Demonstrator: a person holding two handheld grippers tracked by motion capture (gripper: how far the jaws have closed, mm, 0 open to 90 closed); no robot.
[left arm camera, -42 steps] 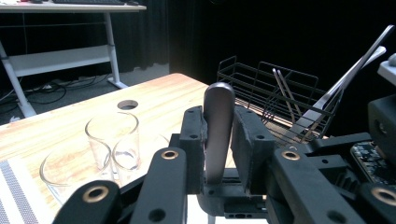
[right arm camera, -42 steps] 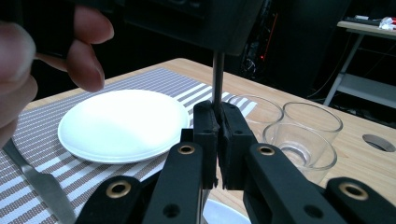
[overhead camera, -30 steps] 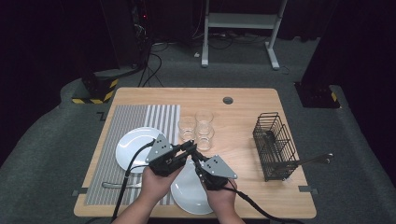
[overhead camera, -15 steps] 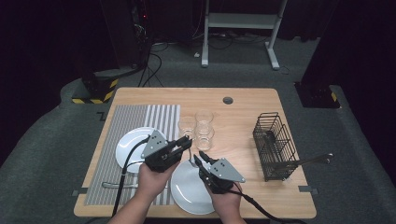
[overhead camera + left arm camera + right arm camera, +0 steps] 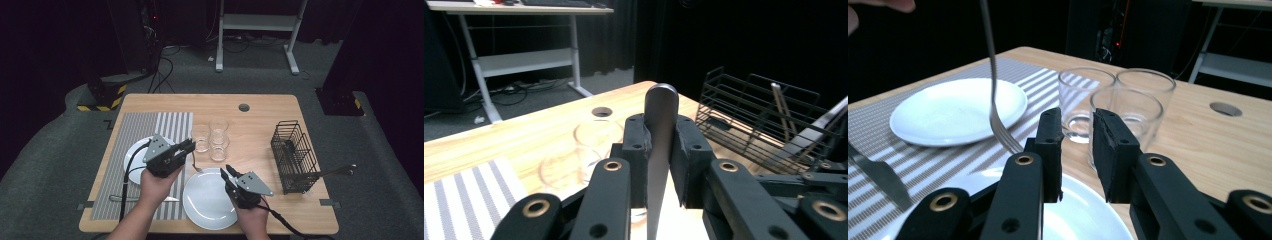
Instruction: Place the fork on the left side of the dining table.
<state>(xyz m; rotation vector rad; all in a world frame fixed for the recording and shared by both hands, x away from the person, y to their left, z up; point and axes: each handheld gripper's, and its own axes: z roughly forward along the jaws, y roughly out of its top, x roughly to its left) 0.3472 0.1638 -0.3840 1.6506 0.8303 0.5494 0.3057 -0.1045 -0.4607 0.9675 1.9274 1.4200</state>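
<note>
A slim metal fork (image 5: 192, 164) is held clamped by its handle in the left hand-held gripper (image 5: 186, 147), lifted off the wooden table (image 5: 260, 120); a placement is judged left. The right hand-held gripper (image 5: 226, 171), jaws just opened and empty, hovers over a round white plate (image 5: 207, 200). 3 clear glasses (image 5: 212, 137) and a black wire basket (image 5: 294, 155) stand beyond.

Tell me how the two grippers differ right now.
The left gripper is shut on a fork, its handle pinched between the pads; the right gripper has nothing between its jaws, which have just been opening. The left gripper is over the striped mat beside the glasses; the right gripper is over the near plate. Both have black jaws.
</note>
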